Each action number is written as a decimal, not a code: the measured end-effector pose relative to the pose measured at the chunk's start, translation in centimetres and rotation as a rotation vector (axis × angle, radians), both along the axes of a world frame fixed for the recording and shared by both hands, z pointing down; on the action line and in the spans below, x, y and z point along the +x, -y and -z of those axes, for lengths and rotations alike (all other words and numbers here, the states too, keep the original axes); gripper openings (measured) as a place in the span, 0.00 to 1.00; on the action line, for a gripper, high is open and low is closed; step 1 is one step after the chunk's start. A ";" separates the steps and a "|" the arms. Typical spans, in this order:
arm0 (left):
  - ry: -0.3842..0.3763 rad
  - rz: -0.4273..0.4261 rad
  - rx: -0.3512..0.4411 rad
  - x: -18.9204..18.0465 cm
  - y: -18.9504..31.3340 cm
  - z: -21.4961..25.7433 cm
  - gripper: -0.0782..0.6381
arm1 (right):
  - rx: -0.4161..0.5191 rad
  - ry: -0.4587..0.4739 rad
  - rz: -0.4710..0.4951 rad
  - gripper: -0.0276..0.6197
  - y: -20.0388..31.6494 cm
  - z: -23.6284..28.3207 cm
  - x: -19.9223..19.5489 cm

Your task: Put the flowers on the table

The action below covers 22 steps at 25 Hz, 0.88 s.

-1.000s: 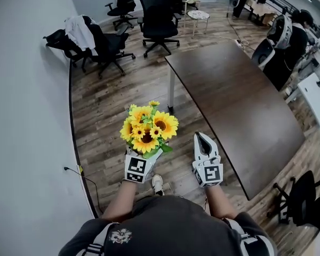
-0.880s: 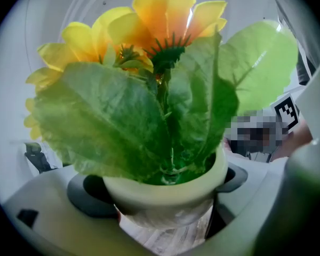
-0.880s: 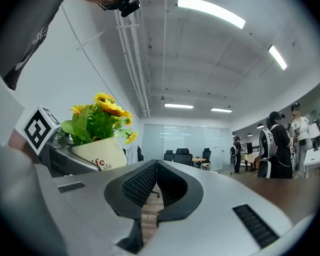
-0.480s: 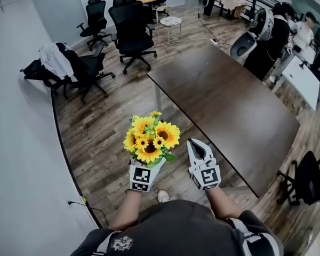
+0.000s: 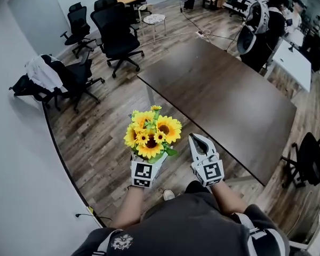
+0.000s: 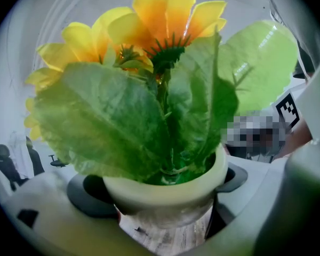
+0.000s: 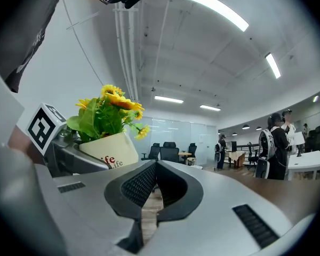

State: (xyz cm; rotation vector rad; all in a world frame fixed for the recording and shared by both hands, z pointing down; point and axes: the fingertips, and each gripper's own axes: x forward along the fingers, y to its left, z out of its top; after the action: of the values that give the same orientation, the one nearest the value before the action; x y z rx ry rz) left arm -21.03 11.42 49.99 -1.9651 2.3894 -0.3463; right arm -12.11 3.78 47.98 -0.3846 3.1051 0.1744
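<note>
Left claw snug around potted flowers

The left gripper is holding the flowers upright, yellow heads bunched above green leaves, and they are hanging over the wooden floor, just beside the near corner of the table. The right gripper is pointing forward alongside, its jaws drawn together with nothing between them. The dark tabletop is stretching away to the right. Black office chairs are standing beyond it, and a person is standing at its far end.
</note>
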 end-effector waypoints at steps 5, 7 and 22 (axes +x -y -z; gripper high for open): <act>-0.005 -0.045 0.000 0.2 0.9 -0.6 0.86 | 0.012 -0.009 -0.031 0.08 0.2 -0.2 0.7; -0.009 -0.060 -0.005 0.1 2.2 -0.8 0.86 | 0.013 -0.014 -0.047 0.08 1.6 -0.3 0.9; -0.018 -0.134 -0.010 -1.0 20.8 1.4 0.86 | 0.035 -0.022 -0.087 0.08 19.4 1.0 0.0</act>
State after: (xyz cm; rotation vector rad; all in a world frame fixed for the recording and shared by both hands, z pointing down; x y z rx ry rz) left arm -22.07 -9.43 48.56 -2.1274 2.2546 -0.3368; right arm -12.14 -15.62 46.97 -0.5202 3.1042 0.2357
